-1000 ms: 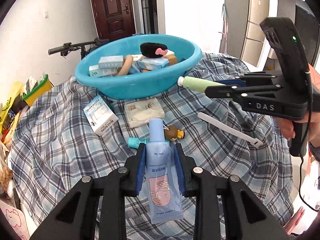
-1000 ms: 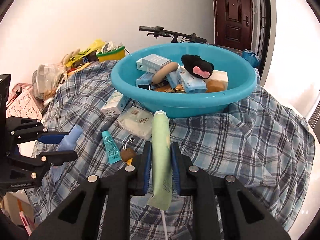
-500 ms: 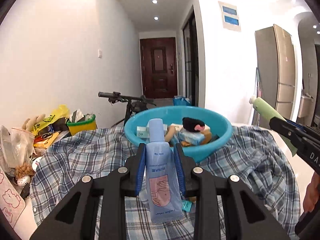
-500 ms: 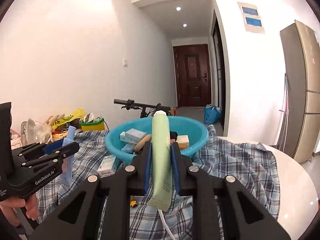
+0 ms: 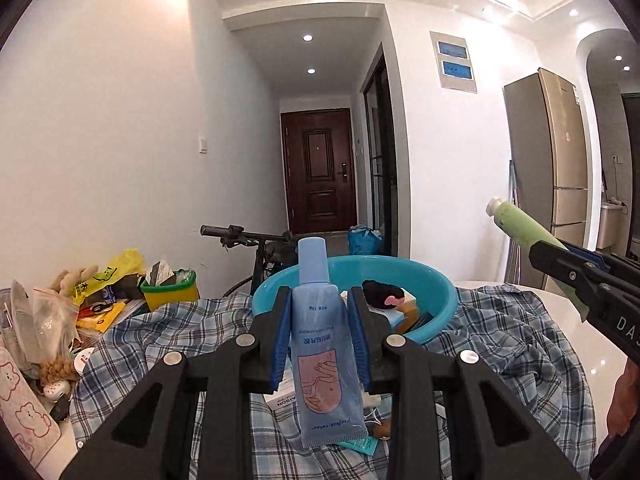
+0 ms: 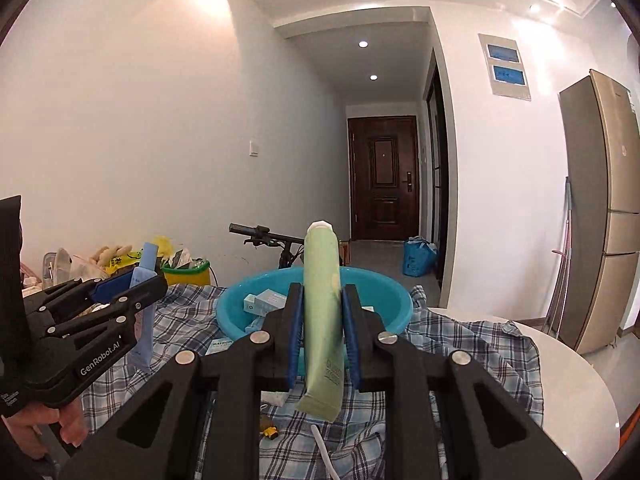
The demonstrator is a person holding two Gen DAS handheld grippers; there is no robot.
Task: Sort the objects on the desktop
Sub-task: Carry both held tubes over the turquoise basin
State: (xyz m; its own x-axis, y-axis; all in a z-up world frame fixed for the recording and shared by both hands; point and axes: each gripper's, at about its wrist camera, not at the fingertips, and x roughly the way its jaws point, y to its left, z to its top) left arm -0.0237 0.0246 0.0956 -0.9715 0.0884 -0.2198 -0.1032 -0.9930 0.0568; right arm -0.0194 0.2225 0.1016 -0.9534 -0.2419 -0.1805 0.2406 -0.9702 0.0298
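Observation:
My left gripper point(image 5: 319, 300) is shut on a light blue tube point(image 5: 322, 344) with a hand drawing, cap pointing up and forward. Held in my right gripper point(image 6: 320, 296), shut, is a pale green tube point(image 6: 322, 320) with a white cap. Both are raised nearly level in front of a turquoise basin point(image 5: 440, 300) on a plaid cloth point(image 5: 160, 332). The basin point(image 6: 392, 296) holds small boxes point(image 6: 266, 300) and a black plush piece point(image 5: 382, 292). The right gripper with the green tube point(image 5: 520, 228) shows at the right edge of the left wrist view; the left gripper point(image 6: 148, 284) shows at the left of the right wrist view.
Loose items lie on the cloth under the grippers: a white box point(image 5: 280, 398), a teal tube point(image 5: 360, 444), a small brown figure point(image 6: 269, 428), a white strip point(image 6: 326, 452). Clutter with a green tub point(image 5: 170, 292) sits left. A bicycle handlebar point(image 5: 240, 234) stands behind the basin; bare white table edge point(image 6: 572, 380) lies right.
Both grippers rose and tilted up from looking down at the cloth to nearly level, each keeping its tube. The basin dropped lower in both views, and the hallway and ceiling came into sight.

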